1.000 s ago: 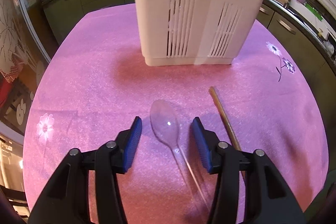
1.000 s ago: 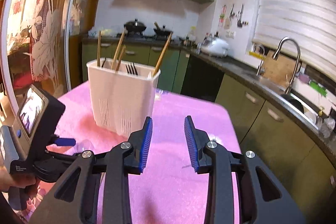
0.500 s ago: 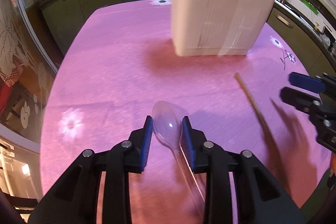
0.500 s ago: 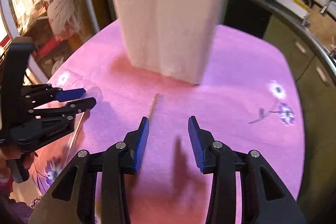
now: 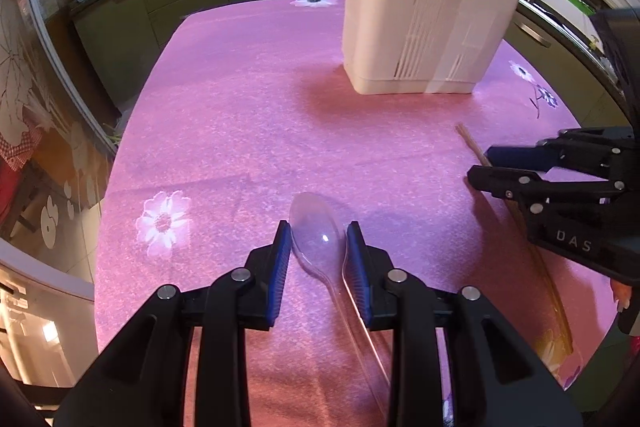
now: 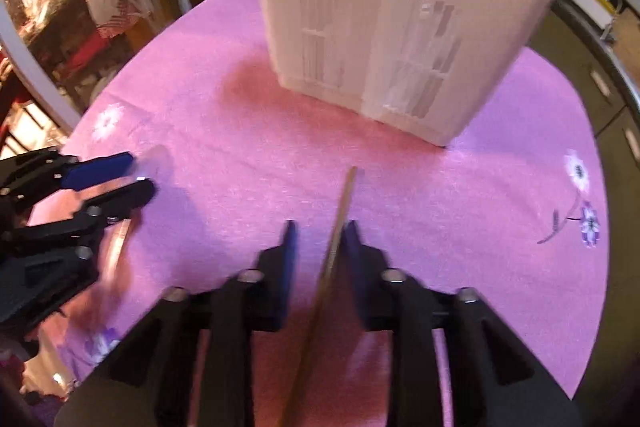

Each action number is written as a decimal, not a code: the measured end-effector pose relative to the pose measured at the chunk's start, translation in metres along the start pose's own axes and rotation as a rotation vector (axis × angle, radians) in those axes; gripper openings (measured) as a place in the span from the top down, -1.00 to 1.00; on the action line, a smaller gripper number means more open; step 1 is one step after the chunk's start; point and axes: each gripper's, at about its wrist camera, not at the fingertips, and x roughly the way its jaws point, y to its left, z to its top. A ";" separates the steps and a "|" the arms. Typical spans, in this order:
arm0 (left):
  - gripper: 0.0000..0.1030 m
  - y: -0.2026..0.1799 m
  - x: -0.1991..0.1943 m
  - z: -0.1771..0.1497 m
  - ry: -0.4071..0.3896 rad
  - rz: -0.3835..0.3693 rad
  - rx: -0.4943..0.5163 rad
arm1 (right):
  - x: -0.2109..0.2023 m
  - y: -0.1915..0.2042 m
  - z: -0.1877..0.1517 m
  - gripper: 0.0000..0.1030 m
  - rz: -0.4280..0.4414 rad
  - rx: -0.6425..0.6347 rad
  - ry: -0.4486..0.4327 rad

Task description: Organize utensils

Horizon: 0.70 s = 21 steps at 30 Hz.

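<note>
1. The left tongs (image 5: 318,247) are clamped on the bowl of the clear plastic spoon (image 5: 318,239); a second ago they stood wide around it.
2. The right tongs (image 6: 320,247) are closing around the chopstick (image 6: 340,211), which lies on the pink surface (image 5: 240,127); earlier they were held high.
3. The white utensil holder (image 5: 420,7) stands at 1 o'clock.
4. The right tongs carry the letters "DAS".

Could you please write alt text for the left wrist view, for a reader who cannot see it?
The left tool straddles the bowl of a clear plastic spoon lying on a pink flowered tablecloth, its blue pads against the bowl's edges. At the right edge, the right tool is closing around a wooden chopstick. A white slotted utensil holder stands behind, with kitchen cabinets beyond.
</note>
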 end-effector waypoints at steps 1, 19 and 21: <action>0.46 -0.001 0.000 0.000 0.000 -0.002 0.001 | 0.002 0.001 0.003 0.87 0.024 0.001 0.015; 0.51 -0.021 -0.069 0.023 -0.155 -0.040 0.080 | -0.140 -0.041 -0.025 0.89 0.133 0.135 -0.349; 0.51 -0.024 -0.080 0.025 -0.173 -0.048 0.091 | -0.158 -0.046 -0.035 0.89 0.129 0.146 -0.385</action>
